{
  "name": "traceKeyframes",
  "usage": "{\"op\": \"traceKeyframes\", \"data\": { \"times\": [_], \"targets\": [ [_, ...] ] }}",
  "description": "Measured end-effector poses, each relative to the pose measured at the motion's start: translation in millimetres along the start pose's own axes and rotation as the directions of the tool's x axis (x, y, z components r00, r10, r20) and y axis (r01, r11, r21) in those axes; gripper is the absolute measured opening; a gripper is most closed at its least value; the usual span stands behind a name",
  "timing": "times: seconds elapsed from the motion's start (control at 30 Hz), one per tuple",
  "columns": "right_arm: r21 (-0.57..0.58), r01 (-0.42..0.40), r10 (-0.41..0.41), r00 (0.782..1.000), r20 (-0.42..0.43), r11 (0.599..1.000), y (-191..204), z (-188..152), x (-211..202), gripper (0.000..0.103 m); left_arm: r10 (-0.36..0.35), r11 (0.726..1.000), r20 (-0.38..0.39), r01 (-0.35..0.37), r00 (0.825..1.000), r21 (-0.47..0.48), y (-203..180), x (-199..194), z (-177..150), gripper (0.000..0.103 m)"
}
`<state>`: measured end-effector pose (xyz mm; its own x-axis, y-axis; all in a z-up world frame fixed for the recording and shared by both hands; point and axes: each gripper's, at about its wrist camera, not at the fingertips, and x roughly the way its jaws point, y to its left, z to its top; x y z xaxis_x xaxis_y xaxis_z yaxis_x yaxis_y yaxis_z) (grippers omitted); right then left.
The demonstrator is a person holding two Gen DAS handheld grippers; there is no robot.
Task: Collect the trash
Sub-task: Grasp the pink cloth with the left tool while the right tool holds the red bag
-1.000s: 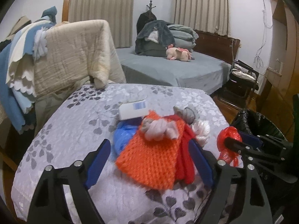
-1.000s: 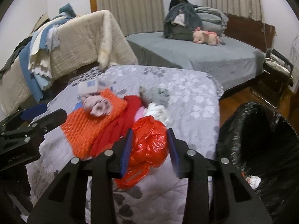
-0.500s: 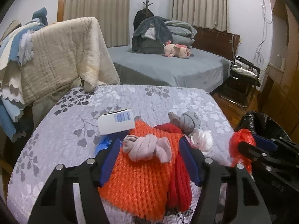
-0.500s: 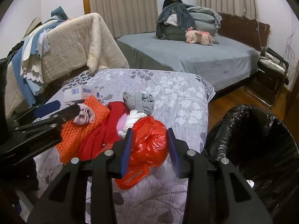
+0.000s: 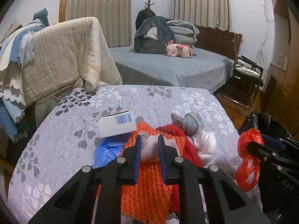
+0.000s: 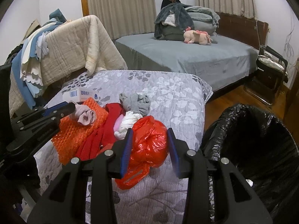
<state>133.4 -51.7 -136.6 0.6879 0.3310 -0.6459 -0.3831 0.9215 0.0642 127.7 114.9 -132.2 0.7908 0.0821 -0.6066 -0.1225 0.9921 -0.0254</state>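
Your left gripper [image 5: 149, 147] pinches 1 pink sock ball [image 5: 149, 146] on 1 orange mesh [image 5: 147, 188]. Your right gripper [image 6: 149, 145] squeezes 1 red bag [image 6: 149, 140]. At 3 o'clock sits 1 black trash bag [image 6: 261, 140]; at 11 o'clock, 1 white box [image 5: 116, 126].

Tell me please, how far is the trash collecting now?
Done: only a white scrap shows inside the black bin bag. In hand: the right gripper is shut on the red plastic bag; the left gripper is shut on the pink cloth wad. Left: the white box, orange mesh, blue bag, grey wad and white bag.
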Motion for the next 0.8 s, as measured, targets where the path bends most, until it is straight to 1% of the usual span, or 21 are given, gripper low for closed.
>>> {"op": "traceKeyframes", "data": {
  "times": [0.03,0.17,0.2,0.23,0.27,0.3,0.33,0.37,0.43,0.47,0.6,0.67,0.73,0.77,0.8],
  "targets": [
    [0.000,-0.001,0.001,1.000,0.002,1.000,0,0,-1,0.036,-0.003,1.000,0.001,0.003,1.000,0.002,1,-1,0,0.014],
    [-0.001,0.000,0.000,1.000,0.003,1.000,0,1,-2,0.036,-0.015,1.000,-0.019,0.015,1.000,0.010,-3,0,-5,0.015],
    [-0.001,0.001,-0.001,1.000,0.000,1.000,0,1,-3,0.036,-0.014,1.000,-0.022,0.015,1.000,0.014,-4,0,-7,0.019],
    [-0.001,0.002,-0.002,1.000,-0.001,1.000,0,1,-4,0.036,-0.013,1.000,-0.028,0.013,1.000,0.018,-5,2,-8,0.030],
    [-0.001,0.002,-0.002,1.000,-0.002,1.000,-1,0,-4,0.036,-0.007,1.000,-0.030,0.008,1.000,0.020,-6,3,-9,0.037],
    [-0.001,0.005,-0.005,1.000,-0.003,1.000,-1,0,-4,0.036,-0.001,1.000,-0.027,0.002,1.000,0.019,-6,3,-9,0.046],
    [-0.001,0.006,-0.006,1.000,-0.005,1.000,-1,0,-5,0.036,0.007,1.000,-0.022,-0.007,1.000,0.018,-6,2,-9,0.052],
    [0.000,0.007,-0.008,1.000,-0.005,1.000,-2,0,-4,0.036,0.018,1.000,-0.017,-0.018,1.000,0.017,-6,2,-9,0.055],
    [0.003,0.011,-0.011,1.000,-0.004,1.000,-4,1,-4,0.036,0.039,0.999,-0.017,-0.039,0.999,0.014,-4,5,-7,0.067],
    [0.005,0.012,-0.012,1.000,-0.005,1.000,-4,1,-4,0.036,0.048,0.999,-0.023,-0.048,0.999,0.011,-3,7,-7,0.070],
    [0.006,0.014,-0.014,1.000,-0.014,1.000,-5,-1,0,0.036,0.043,0.999,-0.059,-0.042,0.997,0.015,-2,21,-11,0.070],
    [0.005,0.014,-0.014,1.000,-0.019,1.000,-4,-2,2,0.036,0.046,0.999,-0.060,-0.044,0.997,0.025,-5,22,-13,0.065],
    [0.006,0.015,-0.015,1.000,-0.022,1.000,-5,-1,3,0.036,0.048,0.998,-0.052,-0.046,0.997,0.040,-9,20,-15,0.054],
    [0.008,0.016,-0.016,1.000,-0.023,1.000,-5,-1,4,0.036,0.054,0.998,-0.043,-0.052,0.998,0.047,-10,17,-16,0.051],
    [0.010,0.017,-0.017,1.000,-0.023,1.000,-6,-1,4,0.036,0.056,0.997,-0.034,-0.054,0.998,0.051,-11,15,-16,0.044]
  ]
}}
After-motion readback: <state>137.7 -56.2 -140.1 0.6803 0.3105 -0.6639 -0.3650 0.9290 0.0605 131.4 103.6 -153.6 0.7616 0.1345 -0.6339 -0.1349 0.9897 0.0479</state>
